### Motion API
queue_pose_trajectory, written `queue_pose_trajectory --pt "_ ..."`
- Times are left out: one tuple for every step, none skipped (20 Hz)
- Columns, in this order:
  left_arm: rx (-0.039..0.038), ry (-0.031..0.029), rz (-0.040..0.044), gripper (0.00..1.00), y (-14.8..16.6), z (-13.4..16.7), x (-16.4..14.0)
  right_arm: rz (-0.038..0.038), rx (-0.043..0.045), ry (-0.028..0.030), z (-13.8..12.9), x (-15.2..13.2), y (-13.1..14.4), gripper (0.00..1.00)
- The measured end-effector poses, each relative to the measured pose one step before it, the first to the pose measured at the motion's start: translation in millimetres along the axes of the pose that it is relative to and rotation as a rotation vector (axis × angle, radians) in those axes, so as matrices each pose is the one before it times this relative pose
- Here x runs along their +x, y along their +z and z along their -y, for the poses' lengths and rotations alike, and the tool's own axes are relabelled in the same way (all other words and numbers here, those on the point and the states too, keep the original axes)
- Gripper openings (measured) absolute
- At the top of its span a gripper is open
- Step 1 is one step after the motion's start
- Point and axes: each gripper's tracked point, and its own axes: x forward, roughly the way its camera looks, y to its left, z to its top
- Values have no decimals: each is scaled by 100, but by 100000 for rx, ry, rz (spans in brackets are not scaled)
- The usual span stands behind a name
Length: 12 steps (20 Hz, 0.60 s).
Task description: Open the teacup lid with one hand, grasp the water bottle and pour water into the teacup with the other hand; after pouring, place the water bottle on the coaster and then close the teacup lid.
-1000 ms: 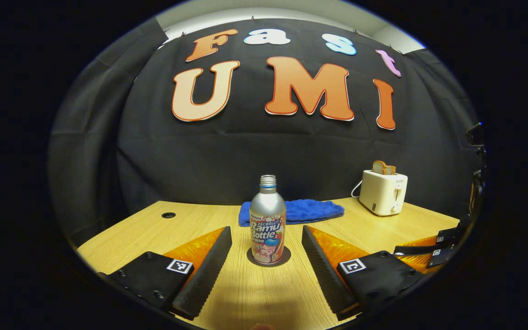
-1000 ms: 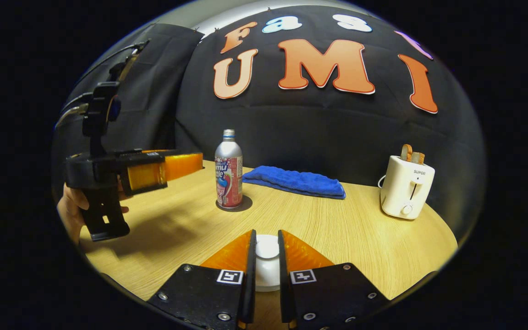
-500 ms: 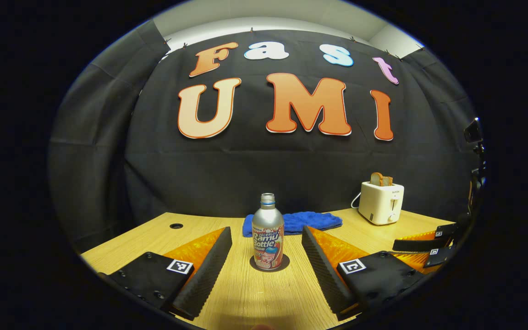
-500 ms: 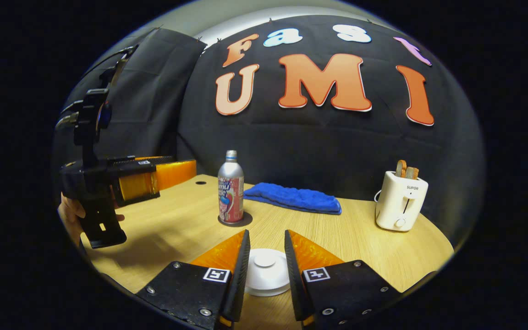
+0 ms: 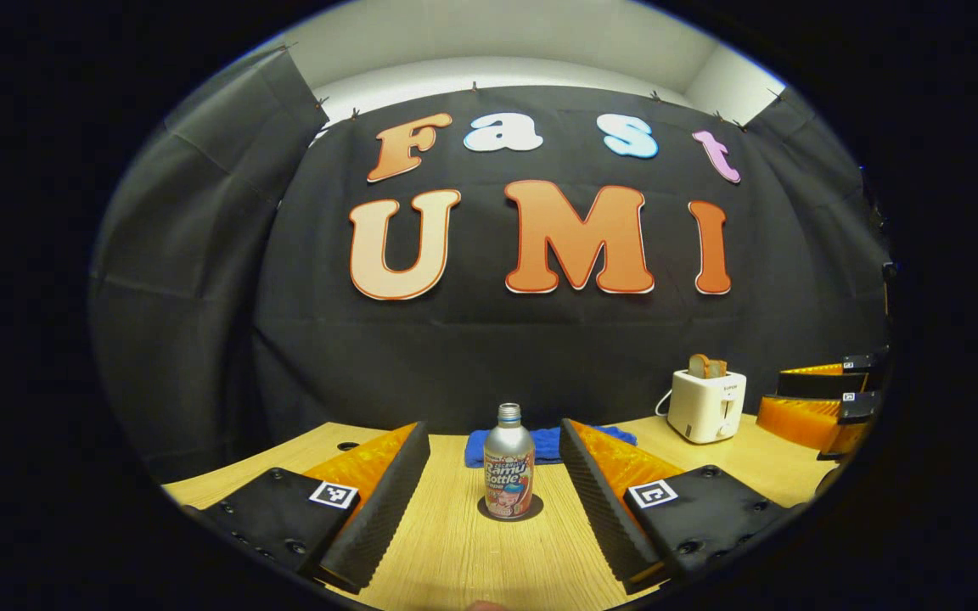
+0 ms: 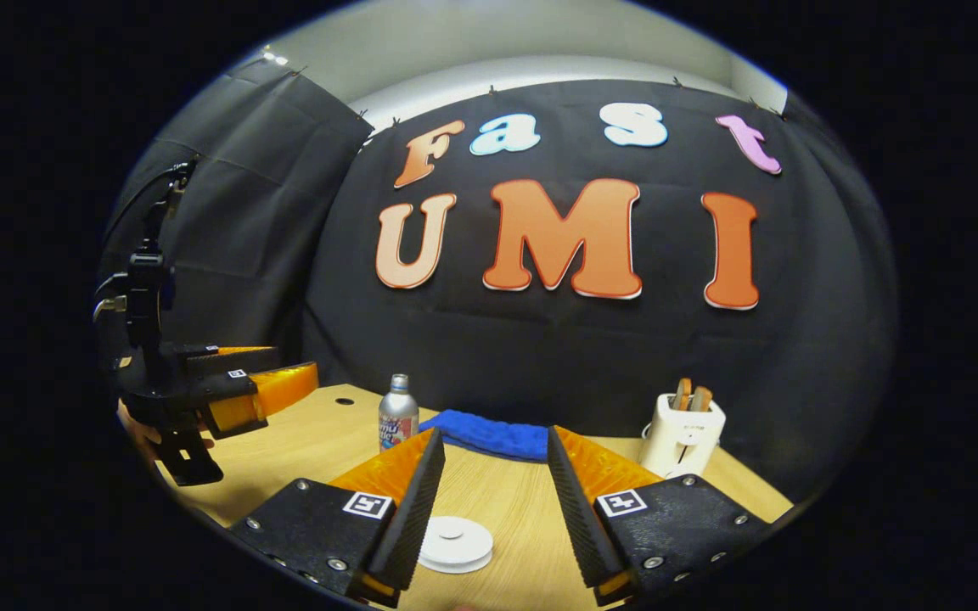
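left tool (image 5: 493,501) apart | right tool (image 6: 489,509) apart | water bottle (image 5: 508,473) apparently on coaster (image 5: 533,512)

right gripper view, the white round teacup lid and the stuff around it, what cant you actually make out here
- White round teacup lid: the cup under it is hidden by the lid itself, so the water level cannot be told.
- Round dark coaster: mostly covered by the silver water bottle in the left gripper view.
- Blue folded towel: its ends sit behind the left gripper fingers.
- Right gripper: open, clear of the lid.
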Motion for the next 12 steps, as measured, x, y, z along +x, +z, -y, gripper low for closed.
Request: queue_pose_trajectory --pt "-827 544 576 96 452 -297 -179 1826 -1154 -1549 293 -223 973 76" --pt "-723 496 810 100 478 -366 -202 1447 -762 -1443 263 -135 723 77" --pt "-176 442 704 100 420 -166 -262 1521 -533 -853 90 33 553 80" --pt "406 801 1117 100 392 -317 -174 1335 -239 -844 107 -96 518 80" --pt "736 307 1343 100 360 -264 -156 739 -105 -384 66 -55 297 81" --pt "291 342 986 100 178 -75 -113 573 22 -348 3 -31 202 82" --pt "-223 66 627 100 50 -71 -62 -195 110 -1 -105 46 -18 83" --pt "-263 78 184 100 -26 -11 -42 -712 -108 279 -142 61 -230 83" --pt "64 433 -32 100 -111 -215 -109 -828 -383 -206 -5 66 -297 83" --pt "-71 315 -331 100 -237 -115 56 -648 -633 -84 -16 12 -224 83" --pt "-399 273 -262 100 -179 -140 155 -271 -503 84 -93 64 -55 84" --pt "-318 16 -280 100 -172 56 51 -51 -163 183 -50 53 24 84"
